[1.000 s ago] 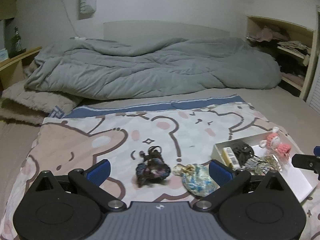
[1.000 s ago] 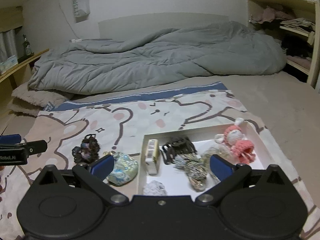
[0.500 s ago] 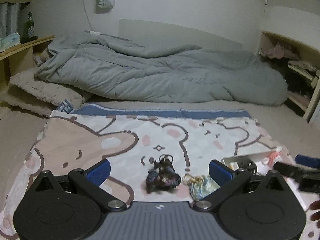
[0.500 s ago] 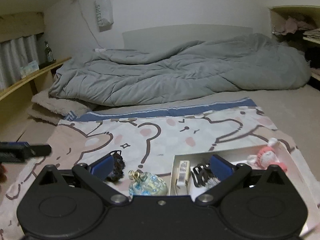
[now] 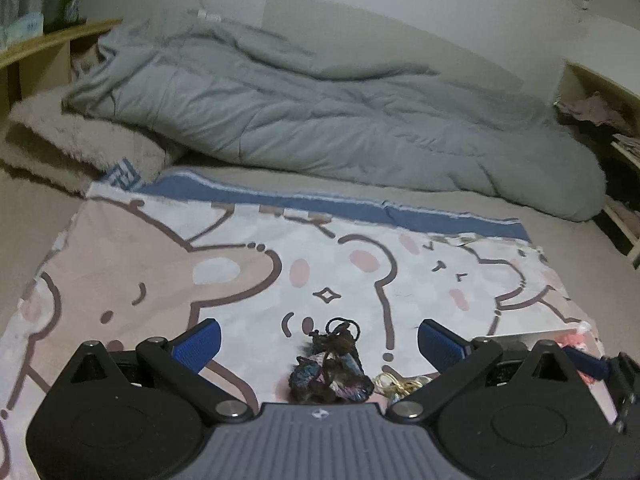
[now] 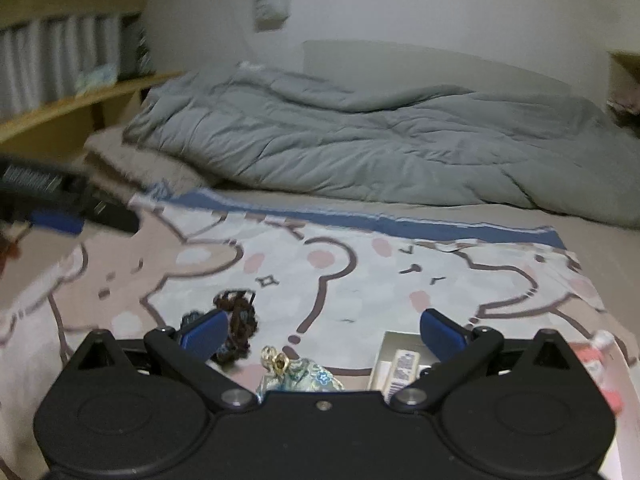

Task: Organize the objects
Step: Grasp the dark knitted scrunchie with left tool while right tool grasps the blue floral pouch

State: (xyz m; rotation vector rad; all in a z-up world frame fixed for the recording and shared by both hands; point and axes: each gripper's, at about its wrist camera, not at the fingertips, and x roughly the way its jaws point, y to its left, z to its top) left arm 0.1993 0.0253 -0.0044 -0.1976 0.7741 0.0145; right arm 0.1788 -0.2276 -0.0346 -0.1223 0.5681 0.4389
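- My left claw [image 5: 319,342] sits lower and nearer the cartoon blanket [image 5: 160,264] than a second ago; the dark scrunchie [image 5: 330,368] now lies close under its camera, between the open blue pads.
- The patterned pouch has slid almost out of my left view; only its gold clasp [image 5: 394,384] peeks out.
- My right claw [image 6: 322,330] has pulled back and tipped up: the white box [image 6: 390,354] now shows just a corner, and the pink doll [image 6: 596,354] only an edge.
- The right view is now blurred.
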